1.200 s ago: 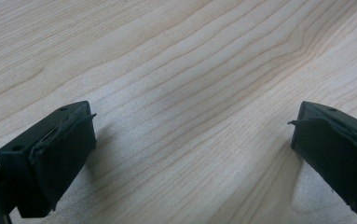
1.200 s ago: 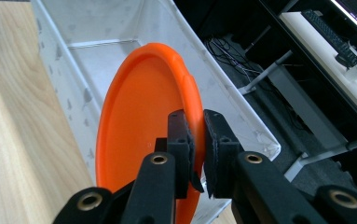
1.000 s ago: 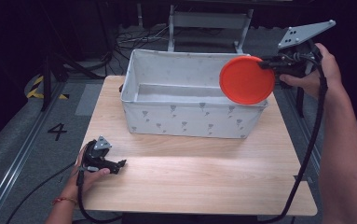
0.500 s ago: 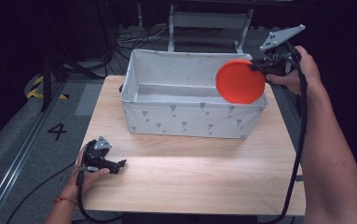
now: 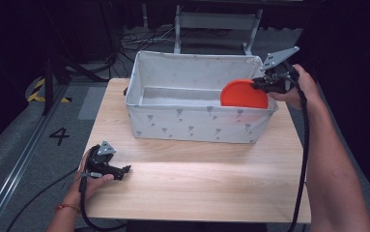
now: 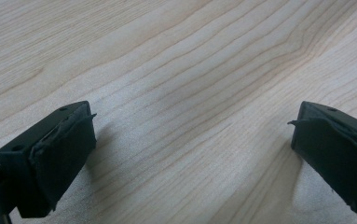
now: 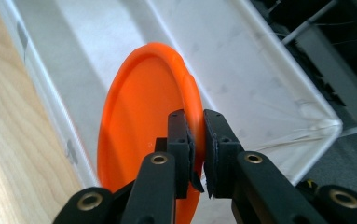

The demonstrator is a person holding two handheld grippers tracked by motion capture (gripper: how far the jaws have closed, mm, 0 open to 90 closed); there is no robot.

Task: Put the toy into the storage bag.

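An orange plate (image 5: 243, 94) stands on edge, partly lowered inside the white fabric bin (image 5: 139, 72) at its right end. My right gripper (image 5: 257, 85) is shut on the plate's rim, and in the right gripper view the rim of the orange plate (image 7: 143, 121) sits pinched between the black pads (image 7: 183, 140). Down at the table's front left corner my left gripper (image 5: 124, 170) rests in a hand on the wood. Its jaws stand wide apart in the left gripper view, with bare tabletop (image 6: 190, 93) between the fingers (image 6: 59, 149).
The bin takes up the back half of the wooden table (image 5: 197, 183). A cable (image 5: 303, 159) trails from the right gripper along the forearm. Grey floor with a painted number (image 5: 59, 136) lies to the left, and a metal frame (image 5: 216, 21) stands behind the bin.
The right gripper has carried the orange plate down and leftward, from above the bin's right rim into the bin. The left gripper has stayed put.
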